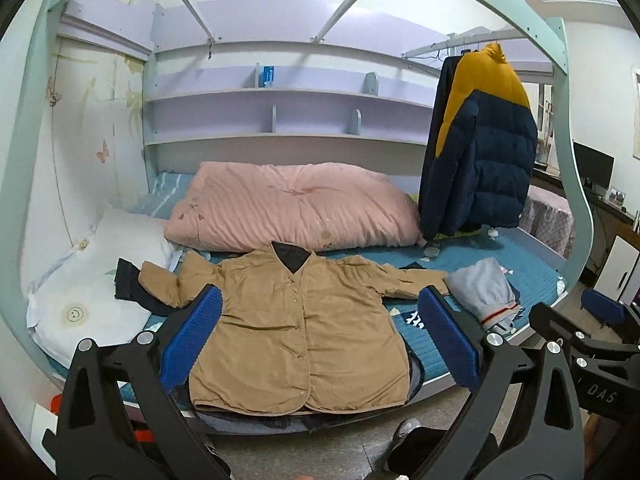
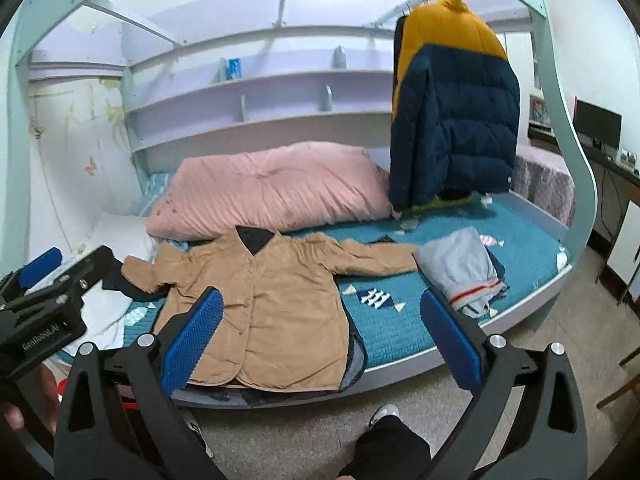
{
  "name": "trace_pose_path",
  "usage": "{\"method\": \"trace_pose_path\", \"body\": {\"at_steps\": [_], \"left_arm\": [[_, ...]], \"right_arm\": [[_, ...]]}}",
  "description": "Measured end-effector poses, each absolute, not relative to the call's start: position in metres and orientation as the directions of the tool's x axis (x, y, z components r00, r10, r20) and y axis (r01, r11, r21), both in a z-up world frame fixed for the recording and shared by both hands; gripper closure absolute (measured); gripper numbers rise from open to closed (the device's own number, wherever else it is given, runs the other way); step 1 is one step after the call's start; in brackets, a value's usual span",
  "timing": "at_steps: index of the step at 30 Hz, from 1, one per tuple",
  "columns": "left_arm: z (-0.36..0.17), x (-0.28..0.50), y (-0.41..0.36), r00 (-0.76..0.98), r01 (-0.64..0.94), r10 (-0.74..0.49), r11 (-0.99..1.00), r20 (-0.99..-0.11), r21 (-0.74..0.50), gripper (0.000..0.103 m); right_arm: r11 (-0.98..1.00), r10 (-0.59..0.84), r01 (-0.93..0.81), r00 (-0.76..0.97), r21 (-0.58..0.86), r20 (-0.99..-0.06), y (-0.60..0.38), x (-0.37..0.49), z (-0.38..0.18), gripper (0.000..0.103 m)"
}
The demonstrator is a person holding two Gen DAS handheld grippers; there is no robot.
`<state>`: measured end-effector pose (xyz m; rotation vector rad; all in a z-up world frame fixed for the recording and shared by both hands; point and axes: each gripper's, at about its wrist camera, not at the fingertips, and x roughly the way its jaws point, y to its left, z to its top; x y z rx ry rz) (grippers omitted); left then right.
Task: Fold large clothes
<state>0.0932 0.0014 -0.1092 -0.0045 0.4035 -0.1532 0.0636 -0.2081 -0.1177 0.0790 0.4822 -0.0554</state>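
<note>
A tan button-front jacket lies flat, face up, sleeves spread, on the teal bed near its front edge; it also shows in the right wrist view. Dark clothes lie under it. My left gripper is open and empty, held back from the bed above the jacket's hem. My right gripper is open and empty, to the right of the left one, over the jacket's right side and the bed edge. Each gripper shows in the other's view: the right one, the left one.
A pink duvet lies behind the jacket. A white pillow is at the left. A folded grey garment sits at the right. A navy and yellow puffer jacket hangs at the back right. Bed-frame arch stands at the right.
</note>
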Motion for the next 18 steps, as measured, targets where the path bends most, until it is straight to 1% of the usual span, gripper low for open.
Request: {"method": "trace_pose_path", "body": {"at_steps": [8,18], "left_arm": [[-0.087,0.061,0.003,0.931,0.153,-0.15,0.988,-0.332,-0.018,0.005],[-0.069,0.039,0.0,0.954,0.142,-0.138,0.99,-0.267,-0.005,0.005]], "right_arm": [[0.998,-0.016,0.037,0.919,0.045,-0.393,-0.202,0.033,-0.094,0.008],[0.999,0.002,0.017,0.937,0.051,-0.351,-0.203,0.015,-0.085,0.008]]}}
